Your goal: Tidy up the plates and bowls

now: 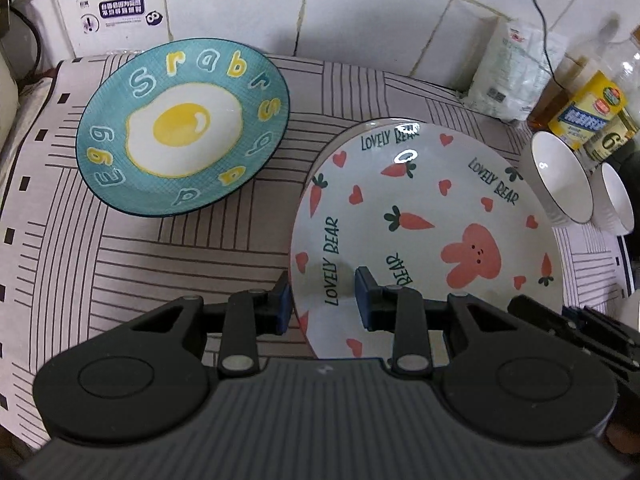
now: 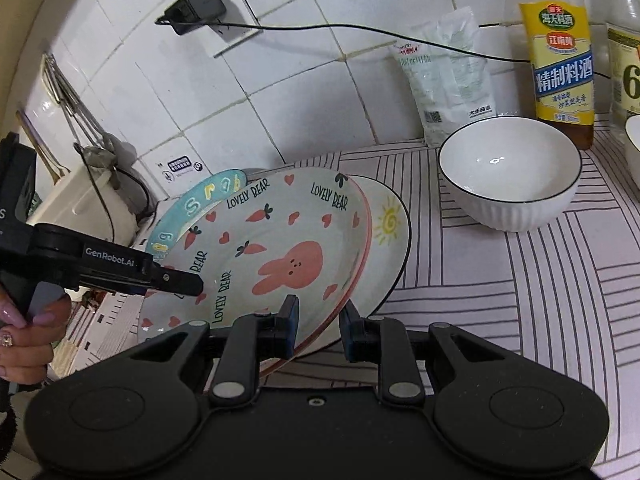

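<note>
A white bunny plate (image 1: 420, 208) printed with carrots and "LOVELY BEAR" is held tilted above the striped cloth (image 1: 160, 264). My left gripper (image 1: 324, 300) is shut on its near rim, one pad under it and one on top. In the right wrist view the bunny plate (image 2: 280, 240) lies on a sun plate (image 2: 390, 224) with a black rim. My right gripper (image 2: 318, 320) is shut on their lower edge, and the left gripper (image 2: 194, 284) clamps the far left rim. A teal egg plate (image 1: 182, 124) lies flat at the back left. Two white bowls (image 1: 560, 180) stand on the right.
A white bowl (image 2: 508, 176) with a dark rim stands right of the plates, with a second bowl (image 2: 634, 148) at the edge. Sauce bottles (image 2: 560, 60) and a white bag (image 2: 448, 76) line the tiled wall. A pale jug (image 2: 88, 204) of utensils stands left. A charger (image 2: 196, 6) and its cable hang above.
</note>
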Available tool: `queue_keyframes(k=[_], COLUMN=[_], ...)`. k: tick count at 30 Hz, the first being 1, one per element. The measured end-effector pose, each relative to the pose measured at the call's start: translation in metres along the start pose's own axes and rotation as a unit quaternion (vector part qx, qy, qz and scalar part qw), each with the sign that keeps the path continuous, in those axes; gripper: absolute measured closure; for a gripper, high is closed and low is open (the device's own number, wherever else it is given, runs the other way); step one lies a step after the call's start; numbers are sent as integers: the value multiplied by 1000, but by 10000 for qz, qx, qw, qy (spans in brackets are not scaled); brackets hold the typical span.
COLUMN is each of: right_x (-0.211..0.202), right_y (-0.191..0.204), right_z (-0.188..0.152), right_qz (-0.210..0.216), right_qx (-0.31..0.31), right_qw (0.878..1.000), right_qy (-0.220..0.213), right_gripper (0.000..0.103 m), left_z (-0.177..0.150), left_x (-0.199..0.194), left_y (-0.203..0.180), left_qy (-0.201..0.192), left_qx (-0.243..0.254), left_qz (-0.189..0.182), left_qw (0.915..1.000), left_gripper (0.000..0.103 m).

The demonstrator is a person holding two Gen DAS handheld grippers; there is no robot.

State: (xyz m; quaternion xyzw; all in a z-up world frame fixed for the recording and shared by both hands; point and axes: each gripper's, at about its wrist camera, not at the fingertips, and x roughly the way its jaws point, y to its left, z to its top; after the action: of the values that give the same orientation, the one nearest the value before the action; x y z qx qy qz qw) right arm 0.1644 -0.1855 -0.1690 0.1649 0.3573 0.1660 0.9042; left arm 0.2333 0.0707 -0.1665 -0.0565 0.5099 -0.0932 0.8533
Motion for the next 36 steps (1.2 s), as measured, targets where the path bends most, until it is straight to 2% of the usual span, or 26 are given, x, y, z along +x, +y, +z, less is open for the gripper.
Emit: queue_keyframes(k=[3,10,16,21,27,36], right_x=[4,15,18,22,27,30], right_y=[0,4,12,21,28,37], right_z=[4,8,13,18,21,13], right_qz=[79,-115,-453,-919,-1336,-1789], right_qx=[150,109,-72,-200,-382,-813], right_qw=[9998,9994,9977,9938,9888,9803], right_qy=[120,296,494,596,538,184], right_gripper=[77,77,77,75,74,70], left_z=[4,7,6,5,4,2], left_x=[4,15,17,22,27,32], left_y=[2,3,-4,-11,-11,-15], left_qy=[55,199,172,149,115,48], left_qx=[1,-60,73,166,55,127], left_qz=[8,29,131,189,173,187], left_qw=[10000,9998,9997,9996,9998,9997], left_gripper=[73,73,72,71,71,71])
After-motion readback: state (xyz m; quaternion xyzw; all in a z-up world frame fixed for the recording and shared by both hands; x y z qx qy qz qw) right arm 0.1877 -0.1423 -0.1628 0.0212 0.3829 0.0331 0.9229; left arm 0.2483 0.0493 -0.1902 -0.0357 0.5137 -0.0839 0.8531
